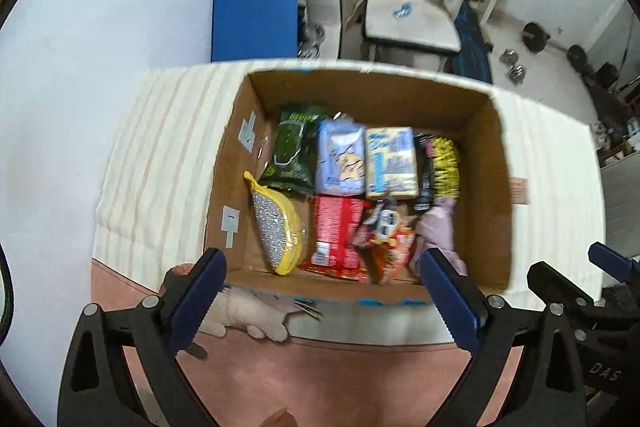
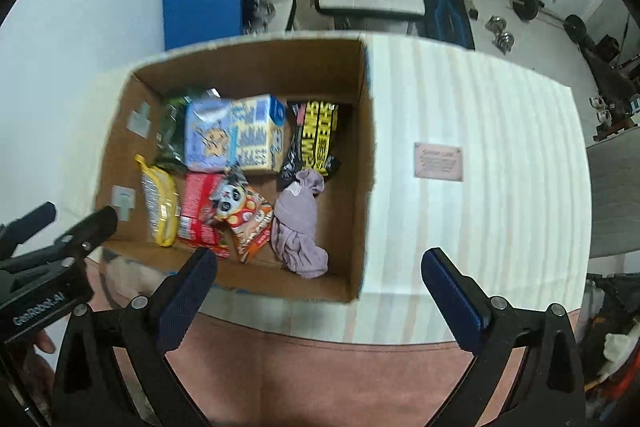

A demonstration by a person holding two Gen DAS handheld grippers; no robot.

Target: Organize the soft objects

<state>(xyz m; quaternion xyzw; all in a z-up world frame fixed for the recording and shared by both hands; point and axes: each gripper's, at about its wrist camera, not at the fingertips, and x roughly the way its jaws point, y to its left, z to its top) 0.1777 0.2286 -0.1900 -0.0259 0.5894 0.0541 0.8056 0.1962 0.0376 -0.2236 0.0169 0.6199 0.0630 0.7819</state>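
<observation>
A home gym room with white walls; in front, a desk [image 2: 460, 187] under a cream striped cloth, its bare pinkish near edge closest to the cameras. Near: the left tool [image 1: 324, 291] and right tool [image 2: 320, 291] both hover spread apart and empty, just short of the near wall of a cardboard box [image 2: 368, 163]. A cream knitted glove [image 1: 248, 311] lies on the desk outside the box, against that wall. Inside the box, front row: yellow scouring sponge [image 1: 278, 227], red packet [image 1: 336, 235], orange panda snack bag [image 2: 244, 219], mauve cloth [image 2: 298, 227]. Back row: green wipes pack [image 1: 290, 151], pale blue pack [image 1: 340, 159], blue-and-yellow carton [image 1: 392, 163], black-and-yellow packet [image 2: 316, 139]. Far: chairs and weights. Judged progress: 8 items boxed, near completion; the glove appears to be the 1 item left.
</observation>
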